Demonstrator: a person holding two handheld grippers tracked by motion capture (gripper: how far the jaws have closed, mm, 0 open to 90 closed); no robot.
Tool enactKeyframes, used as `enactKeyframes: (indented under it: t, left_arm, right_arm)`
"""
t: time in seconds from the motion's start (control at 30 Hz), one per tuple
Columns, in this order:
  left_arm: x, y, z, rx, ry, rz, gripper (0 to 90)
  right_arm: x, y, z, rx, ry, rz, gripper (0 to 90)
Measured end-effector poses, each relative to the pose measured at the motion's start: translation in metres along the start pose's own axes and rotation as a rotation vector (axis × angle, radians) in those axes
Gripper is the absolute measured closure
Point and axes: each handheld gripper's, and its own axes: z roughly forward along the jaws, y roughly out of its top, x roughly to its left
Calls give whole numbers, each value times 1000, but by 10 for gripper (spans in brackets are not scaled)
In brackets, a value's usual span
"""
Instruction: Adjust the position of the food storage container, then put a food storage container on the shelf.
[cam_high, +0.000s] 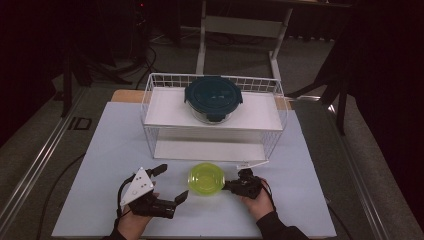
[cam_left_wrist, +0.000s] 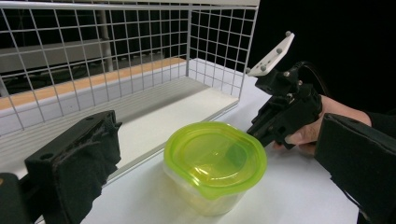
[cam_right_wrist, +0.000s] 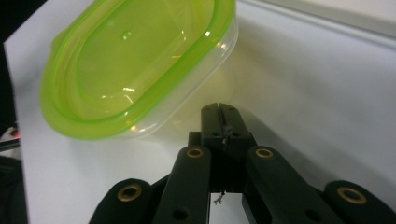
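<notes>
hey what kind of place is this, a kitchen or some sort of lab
Probably a lab or recording studio, not a kitchen: a white table in a dark room, black curtains, cables on the floor, and a staged wire rack with food containers.

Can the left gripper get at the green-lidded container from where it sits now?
Probably yes. The left gripper has its jaws open toward the green-lidded container, with bare table between them. The right gripper, shut, sits on its far side.

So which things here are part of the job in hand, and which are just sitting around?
In the job:
green-lidded tub
left gripper, jaws open
right gripper, jaws shut, beside the tub

Sitting around:
wire rack
dark-lidded bowl on the rack
</notes>
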Motion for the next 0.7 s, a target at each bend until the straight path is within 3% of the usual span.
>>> enactKeyframes:
  t: [0.1, 0.27, 0.33, 0.47, 0.53, 0.57, 0.6, 0.7]
  left_arm:
    - [0, 0, 0, -1, 1, -1, 9]
    - [1, -1, 0, 6, -1, -5, 9]
    - [3, -1, 1, 12, -5, -5, 9]
    - [4, -2, 3, 35, -14, 16, 9]
    - [5, -2, 5, 47, -15, 16, 9]
    - [6, -2, 6, 54, -28, 12, 9]
    - [6, -2, 7, 58, -28, 15, 9]
    - [7, 1, 9, 51, -41, 14, 9]
  right_arm:
    - [3, -1, 2, 8, -1, -6, 900]
    - [4, -2, -4, 7, -42, -22, 896]
    - [4, -1, -9, -11, -56, -39, 783]
    - [5, -3, -23, -40, -90, -55, 658]
    - [5, -5, -27, -52, -94, -55, 642]
    - [5, -6, -31, -69, -97, -60, 587]
    - [7, -7, -38, -89, -131, -72, 499]
    - [13, -7, -52, -130, -139, -81, 327]
